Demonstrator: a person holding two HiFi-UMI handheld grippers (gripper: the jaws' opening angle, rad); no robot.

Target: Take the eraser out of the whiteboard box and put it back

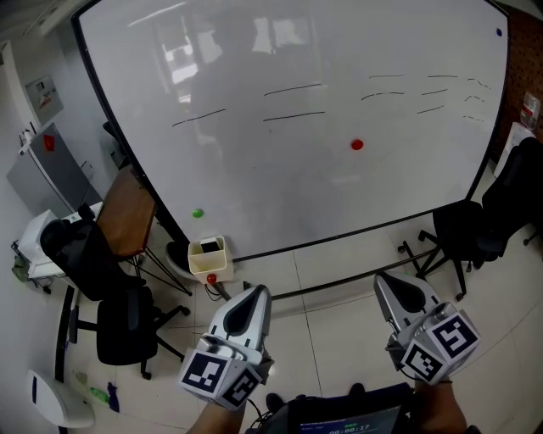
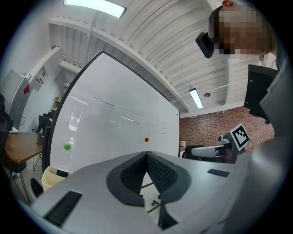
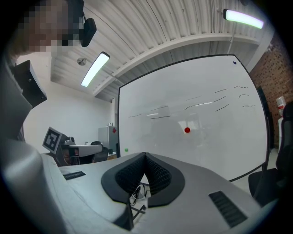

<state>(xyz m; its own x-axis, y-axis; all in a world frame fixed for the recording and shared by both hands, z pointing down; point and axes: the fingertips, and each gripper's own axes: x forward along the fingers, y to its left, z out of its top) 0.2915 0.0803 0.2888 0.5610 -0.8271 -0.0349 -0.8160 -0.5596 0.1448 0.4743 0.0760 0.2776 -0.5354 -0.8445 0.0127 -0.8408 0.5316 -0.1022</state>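
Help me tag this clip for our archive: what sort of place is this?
Probably an office or meeting room: a large whiteboard with marker lines, black office chairs on a tiled floor, and a wooden desk beside them.

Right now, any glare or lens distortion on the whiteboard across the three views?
Head view: pale ceiling-light reflections wash the top of the whiteboard, pen lines readable, edges bowed. Left gripper view: heavy fisheye, dark corners, ceiling lamp blown out. Right gripper view: same fisheye, soft glare patch near the red magnet.
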